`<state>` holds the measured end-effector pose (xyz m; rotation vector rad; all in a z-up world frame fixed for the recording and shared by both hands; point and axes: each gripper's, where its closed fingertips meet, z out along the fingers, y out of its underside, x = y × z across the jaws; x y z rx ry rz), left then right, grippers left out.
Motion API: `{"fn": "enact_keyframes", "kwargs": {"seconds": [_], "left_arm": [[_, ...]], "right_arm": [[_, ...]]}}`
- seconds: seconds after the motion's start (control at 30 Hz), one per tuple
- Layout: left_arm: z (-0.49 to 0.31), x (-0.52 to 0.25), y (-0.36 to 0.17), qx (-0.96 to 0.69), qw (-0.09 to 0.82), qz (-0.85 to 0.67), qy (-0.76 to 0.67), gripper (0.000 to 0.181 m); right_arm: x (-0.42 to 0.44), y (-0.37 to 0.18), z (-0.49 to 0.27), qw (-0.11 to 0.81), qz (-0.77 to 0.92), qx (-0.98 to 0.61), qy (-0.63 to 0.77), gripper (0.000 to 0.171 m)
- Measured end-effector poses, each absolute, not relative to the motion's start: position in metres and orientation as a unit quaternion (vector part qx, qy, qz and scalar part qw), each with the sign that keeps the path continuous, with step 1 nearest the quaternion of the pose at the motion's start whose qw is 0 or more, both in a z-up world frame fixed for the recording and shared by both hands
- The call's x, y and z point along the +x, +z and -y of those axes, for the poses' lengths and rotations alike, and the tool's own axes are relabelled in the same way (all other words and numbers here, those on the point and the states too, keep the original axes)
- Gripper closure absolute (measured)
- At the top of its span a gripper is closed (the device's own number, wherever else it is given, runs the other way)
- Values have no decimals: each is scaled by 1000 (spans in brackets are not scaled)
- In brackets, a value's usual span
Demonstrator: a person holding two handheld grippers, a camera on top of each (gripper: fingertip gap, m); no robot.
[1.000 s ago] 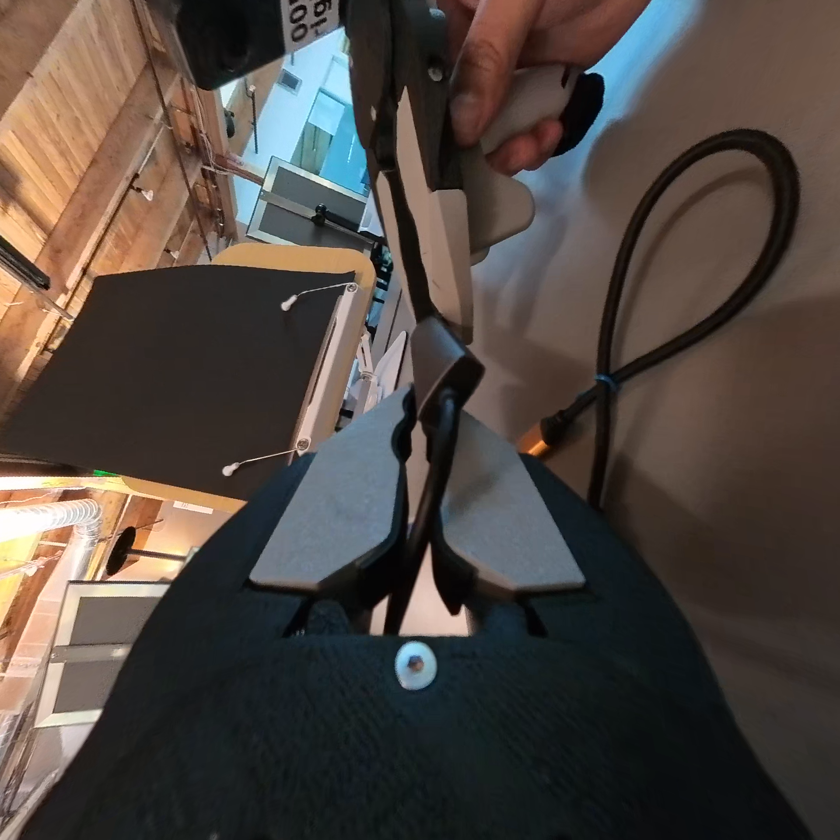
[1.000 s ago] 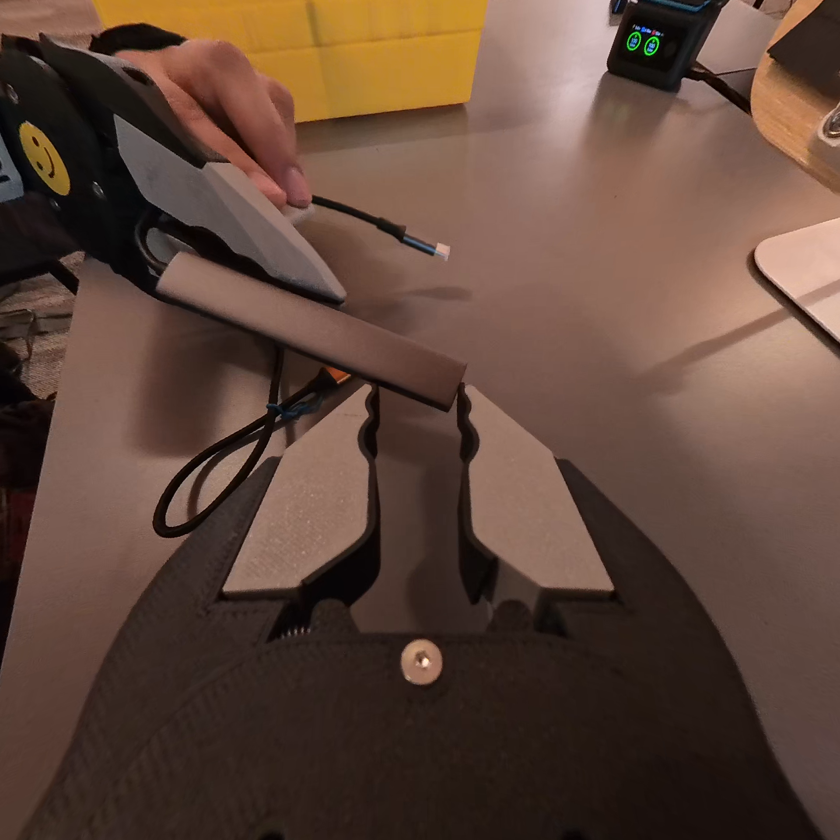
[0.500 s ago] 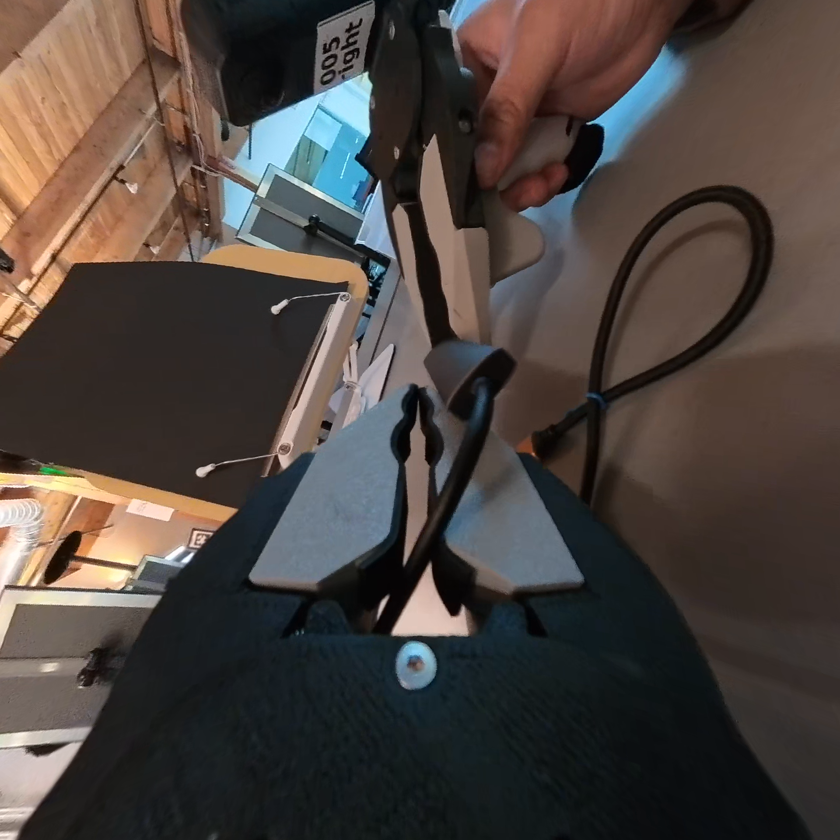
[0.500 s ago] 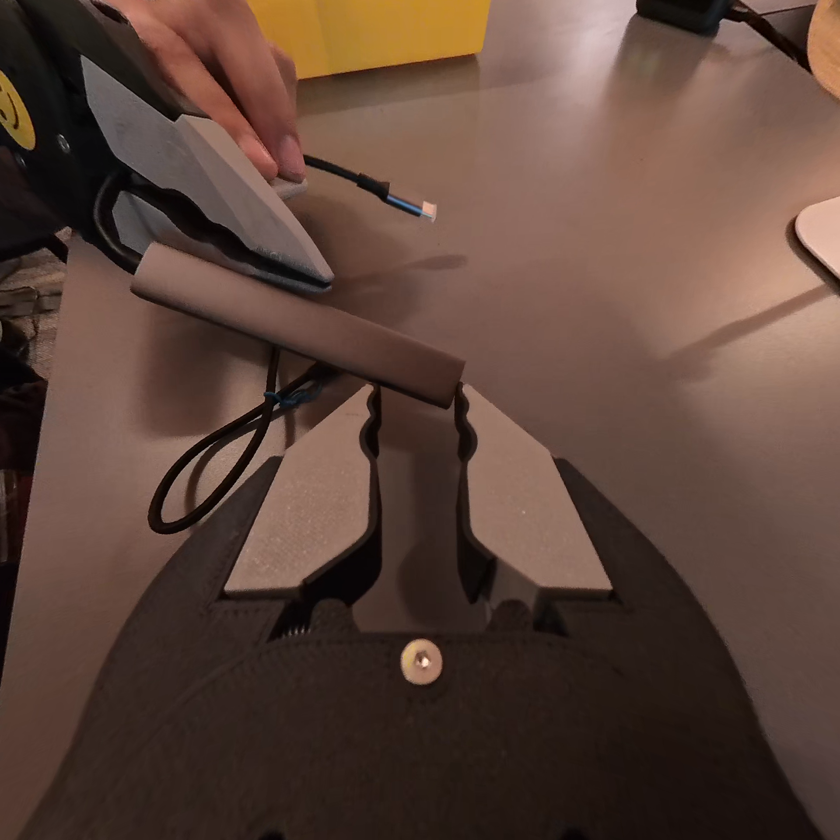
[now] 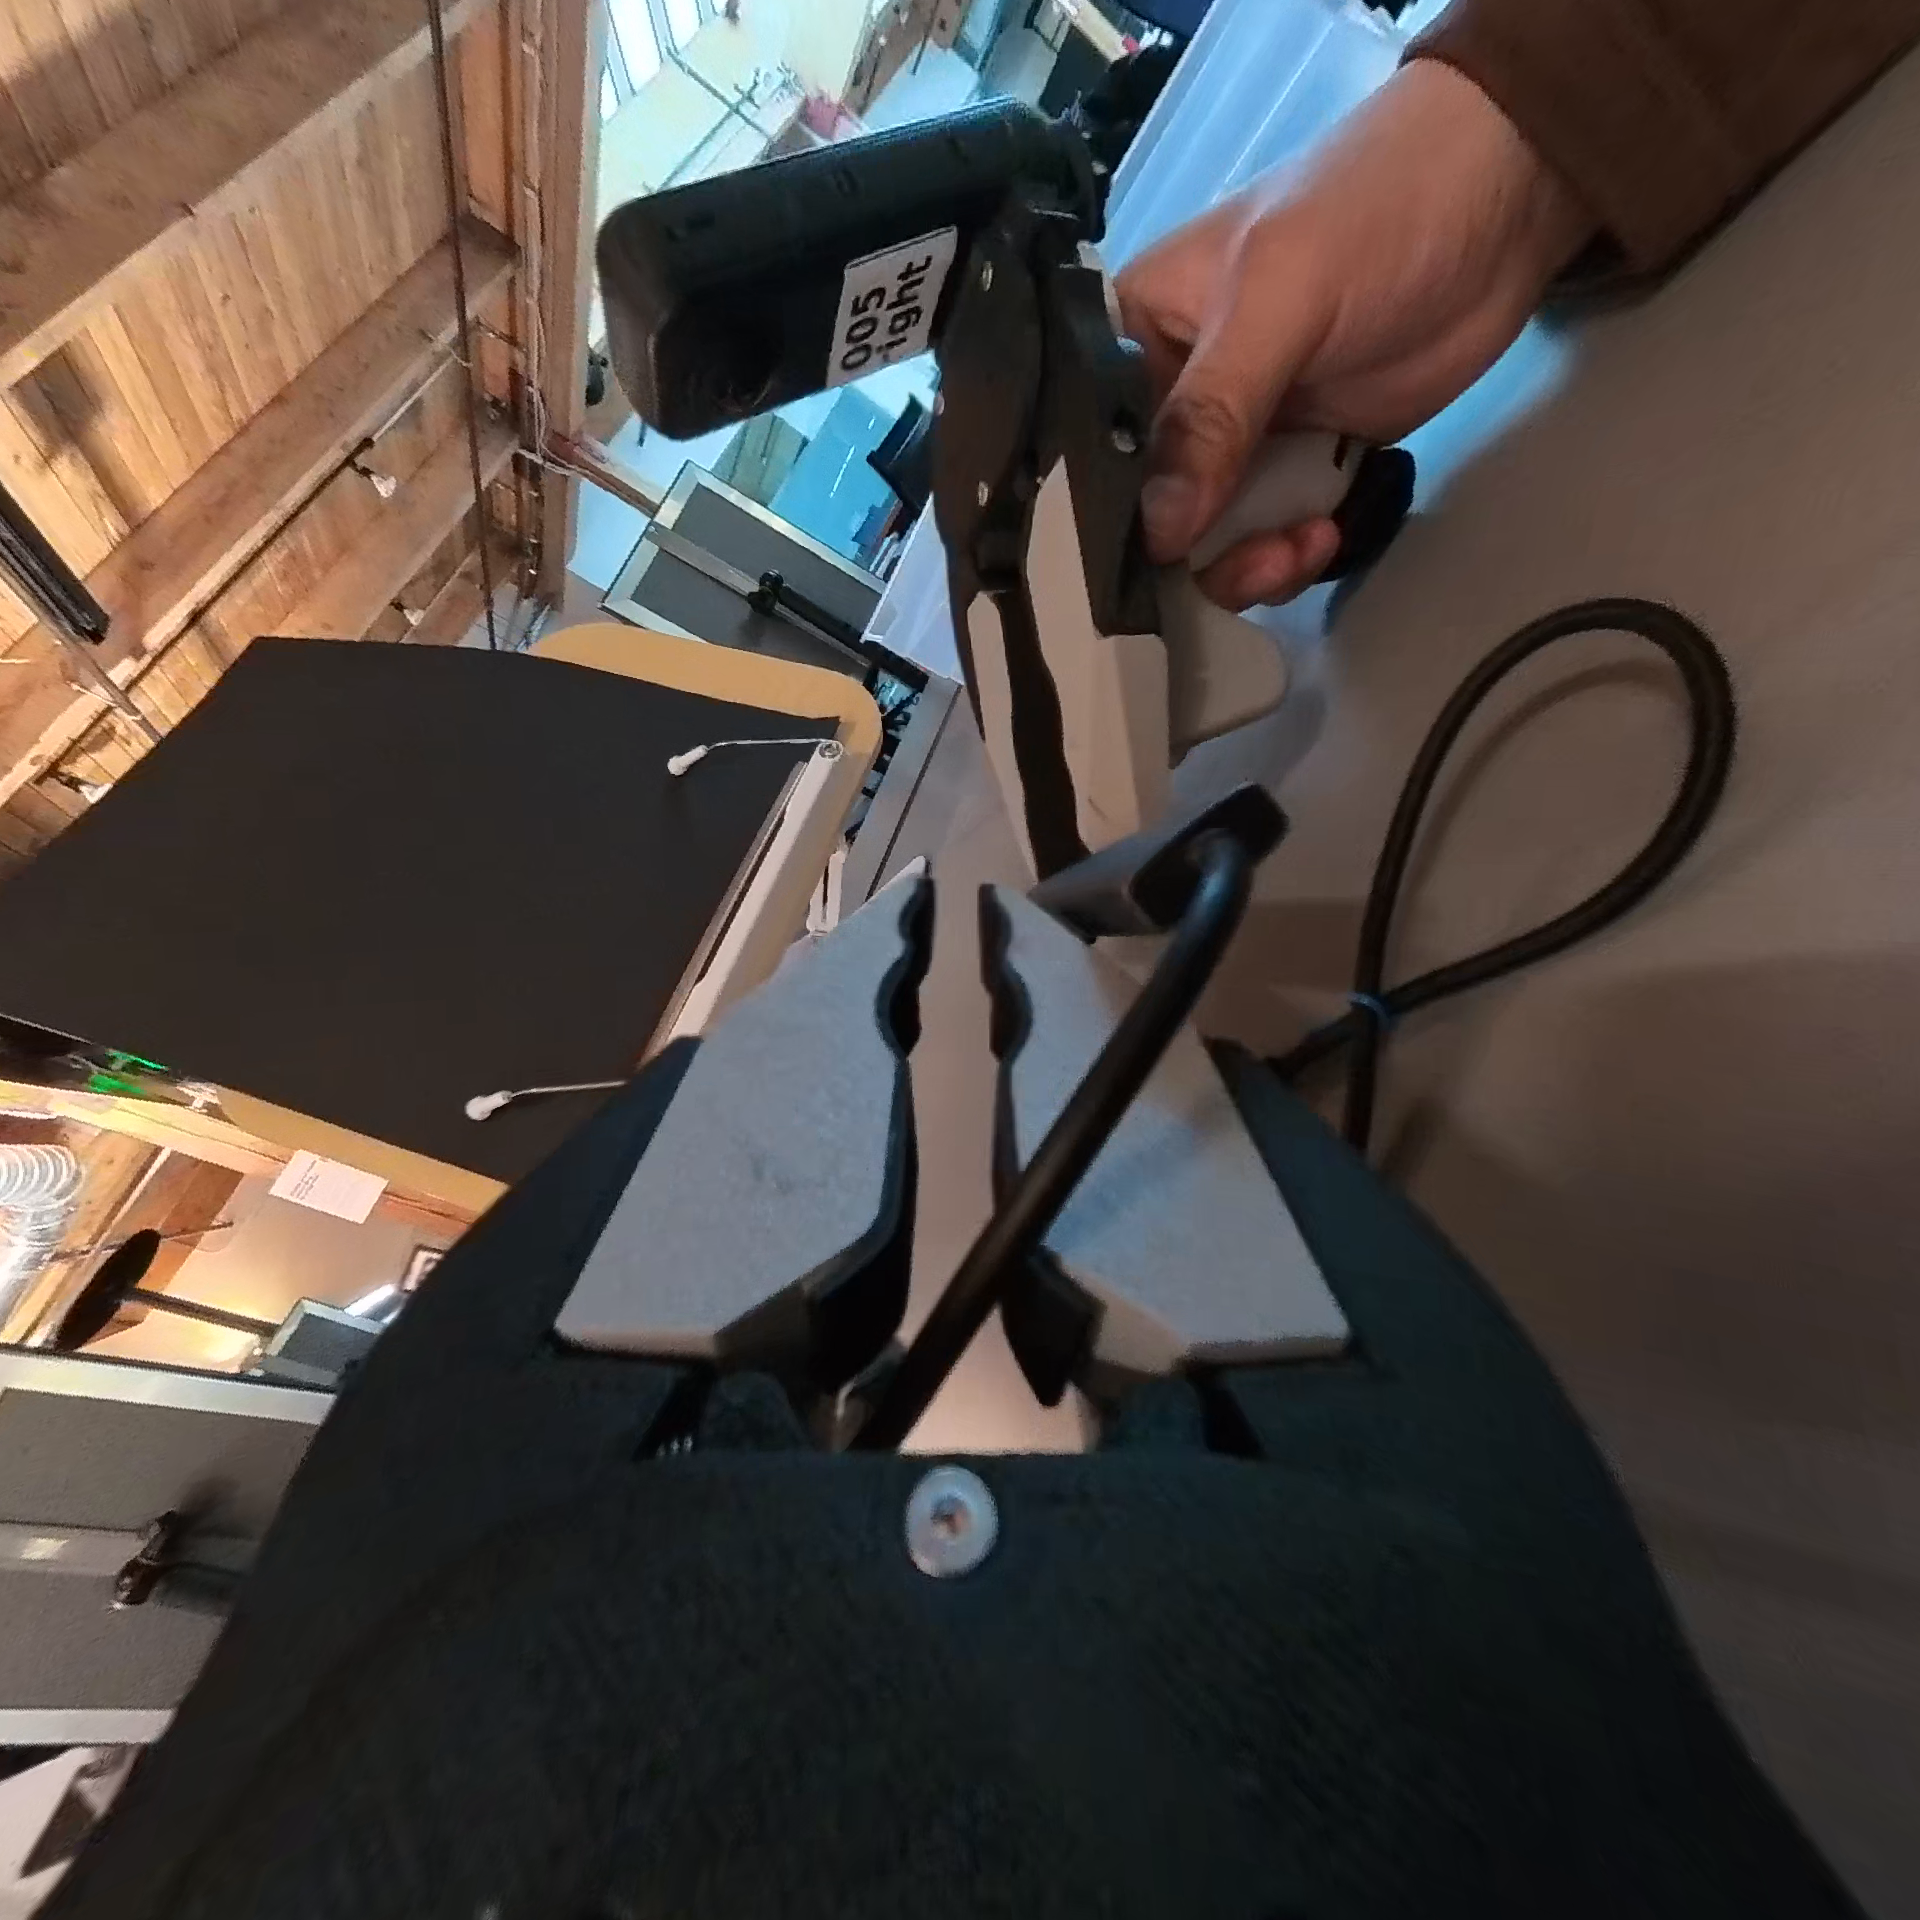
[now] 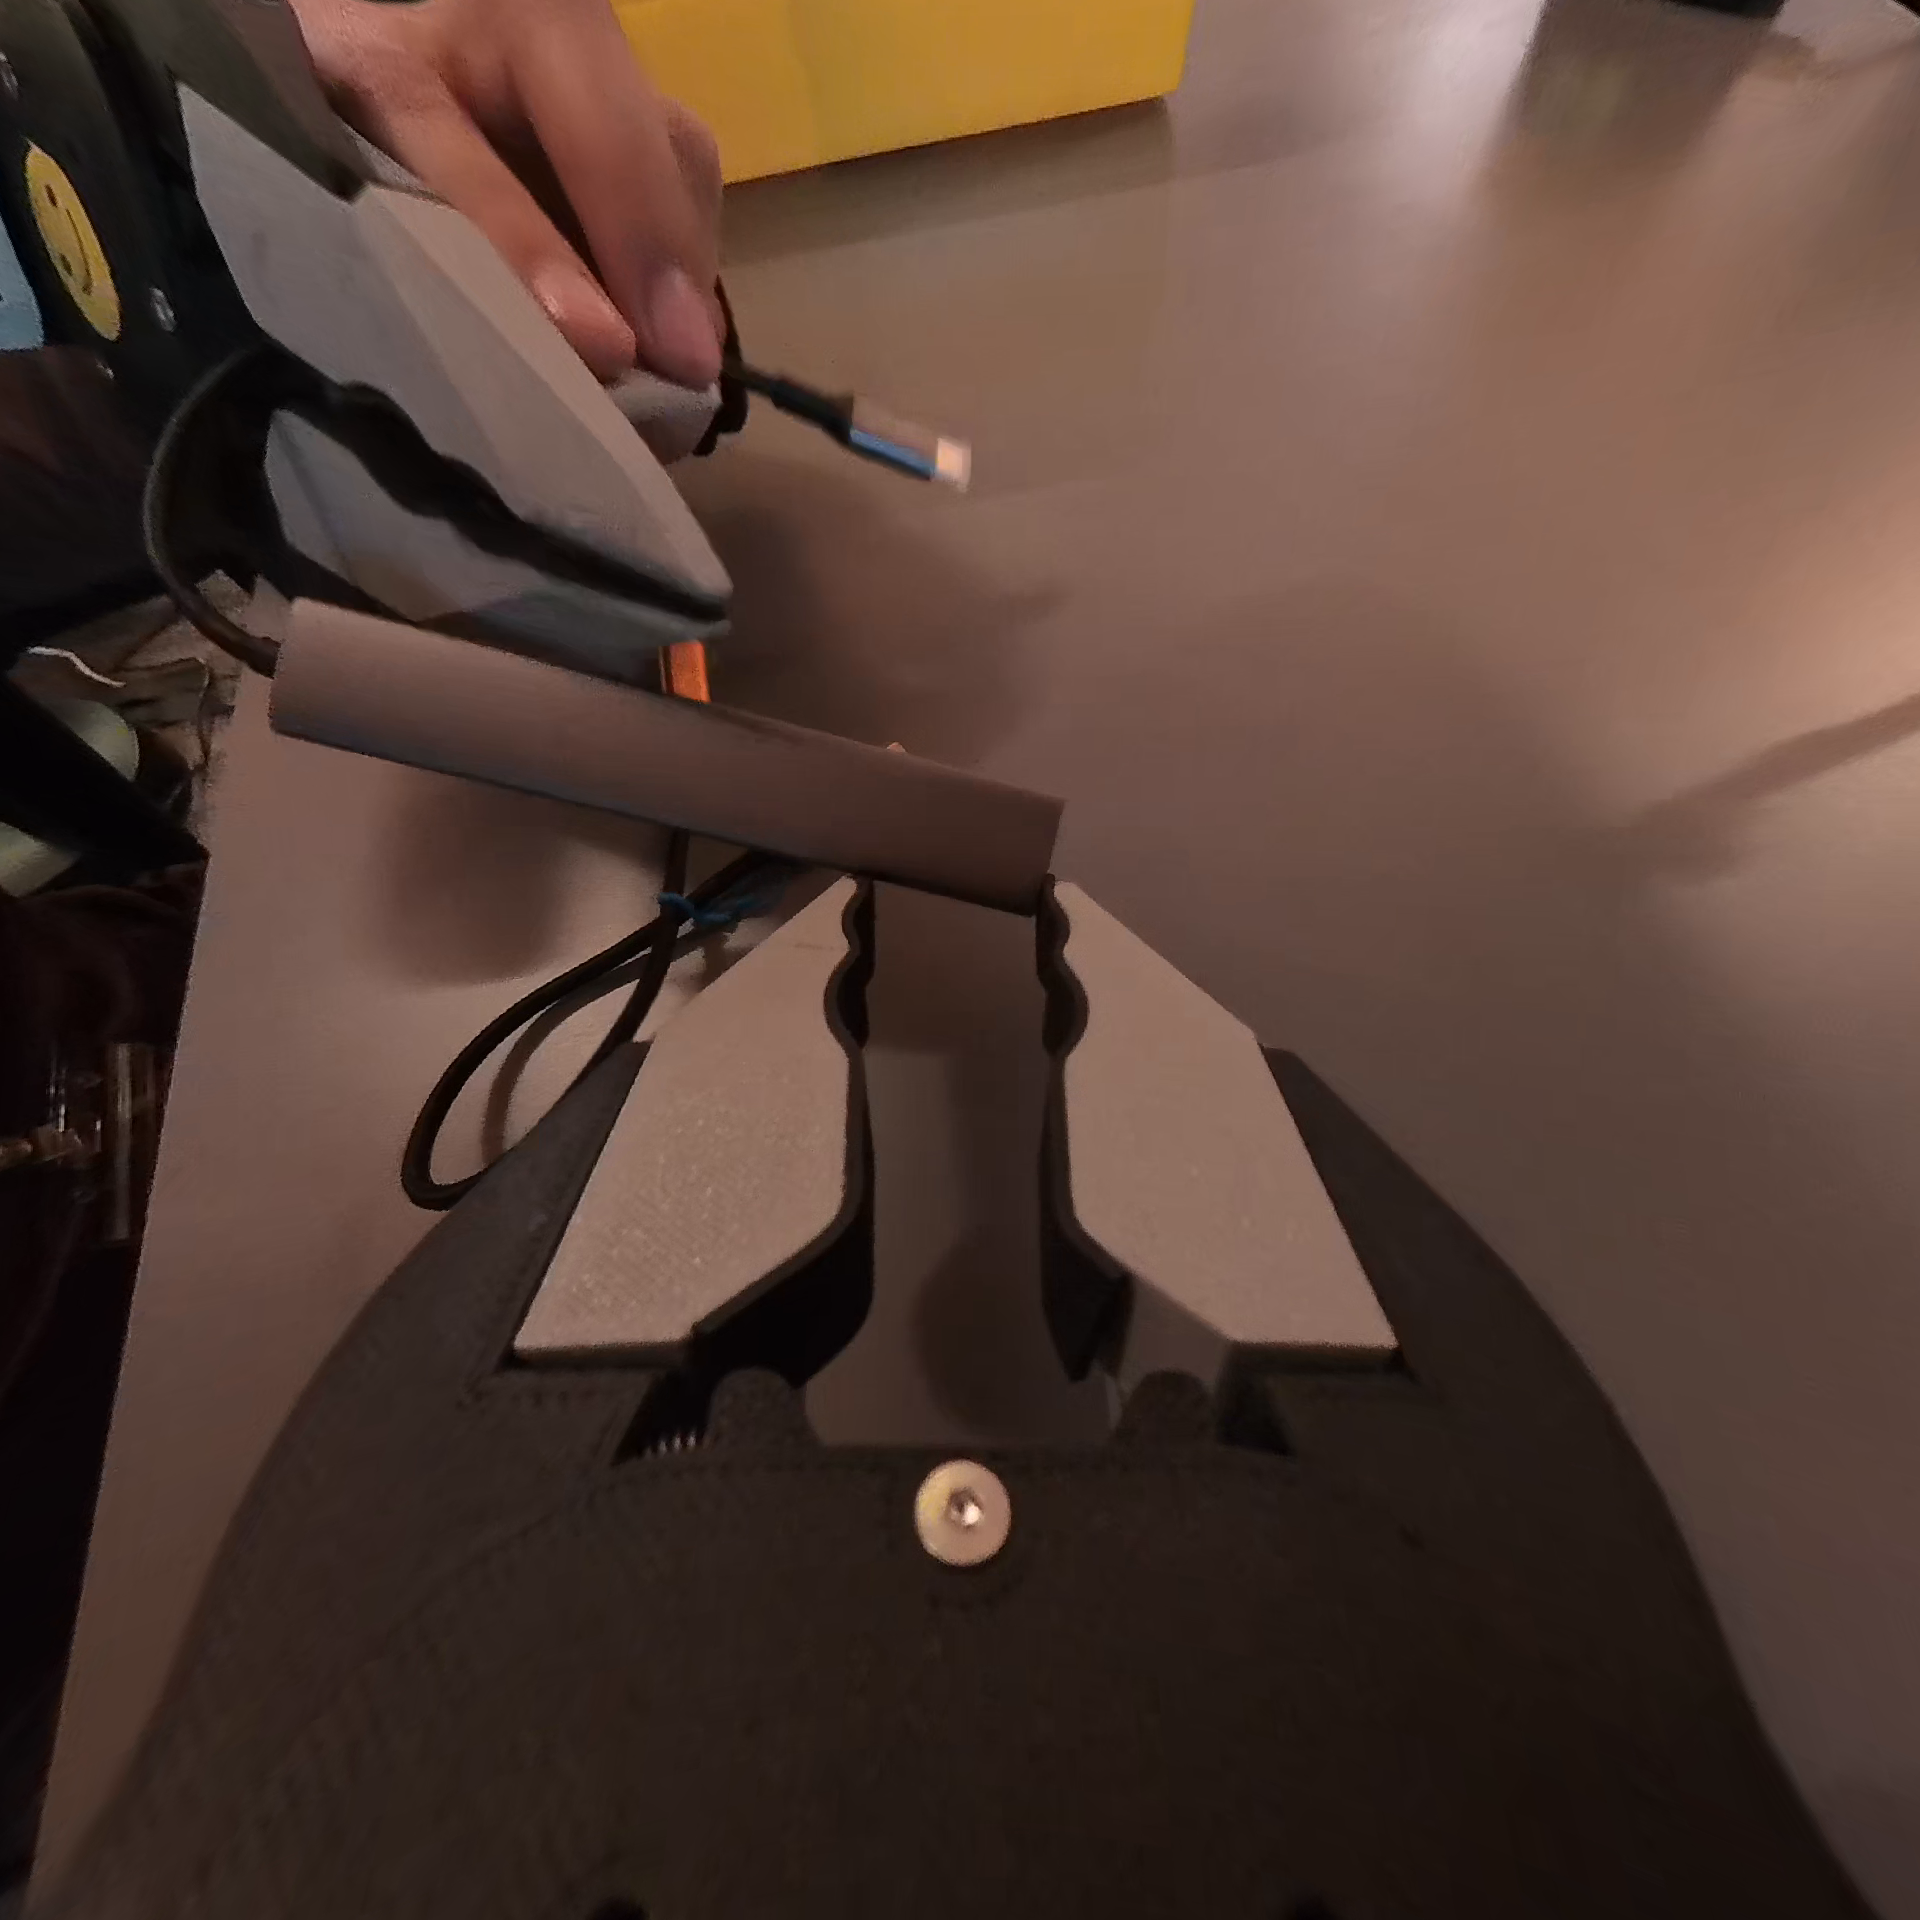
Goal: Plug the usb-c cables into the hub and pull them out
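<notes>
1. My right gripper (image 6: 956, 904) is closed down onto one end of the grey hub (image 6: 665, 758), a fingertip against each side, and the bar is up off the counter (image 6: 1455, 623)
2. From there the hub slants away to the left, and its far end sits right under the left gripper's fingers
3. My left gripper (image 5: 951, 935) is barely ajar: there is a narrow slit between the tips and nothing in that slit
4. The hub's thin black lead (image 5: 1091, 1122) comes out of the hub end, arcs over my left gripper's right finger and drops into the wider gap near the finger roots; I cannot tell whether it is pinched there
5. In the right wrist view that lead comes out beyond the left gripper and ends in a blue-and-silver plug (image 6: 904, 457), hanging free above the counter and blurred
6. A thicker black cable (image 5: 1558, 790) lies looped on the counter below the hub, cinched with a blue tie (image 5: 1361, 1003); its orange connector (image 6: 686, 665) peeks out behind the hub
7. One hand (image 5: 1330, 312) grips the right gripper's handle, another hand (image 6: 540, 177) the left one
8. A yellow box (image 6: 935, 83) stands at the counter's far edge
</notes>
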<state>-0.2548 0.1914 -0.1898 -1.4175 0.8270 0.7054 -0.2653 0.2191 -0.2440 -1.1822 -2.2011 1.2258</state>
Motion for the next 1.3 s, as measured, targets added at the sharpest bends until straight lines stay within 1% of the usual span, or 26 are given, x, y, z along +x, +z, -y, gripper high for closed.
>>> {"fn": "enact_keyframes", "kwargs": {"seconds": [0.03, 0.1, 0.3, 1.1, 1.17, 1.23, 1.3], "left_arm": [[-192, -256, -190, -619, 622, -363, 314, 181], [-193, -257, -191, -623, 611, -368, 321, 181], [-191, -263, -184, -627, 621, -353, 312, 181], [-191, -274, -185, -650, 628, -319, 285, 181], [-194, -287, -182, -671, 628, -277, 279, 181], [-196, -305, -183, -704, 624, -220, 258, 181], [-196, -320, -183, -726, 625, -171, 231, 181]], "right_arm": [[-265, -244, -218, 178, 780, -415, 433, 142], [-265, -245, -217, 179, 781, -414, 431, 142], [-266, -242, -218, 180, 775, -417, 440, 145], [-266, -238, -220, 194, 773, -414, 441, 146], [-269, -236, -223, 221, 774, -409, 430, 129], [-272, -232, -225, 268, 782, -395, 401, 112], [-273, -229, -221, 314, 792, -368, 372, 111]]}}
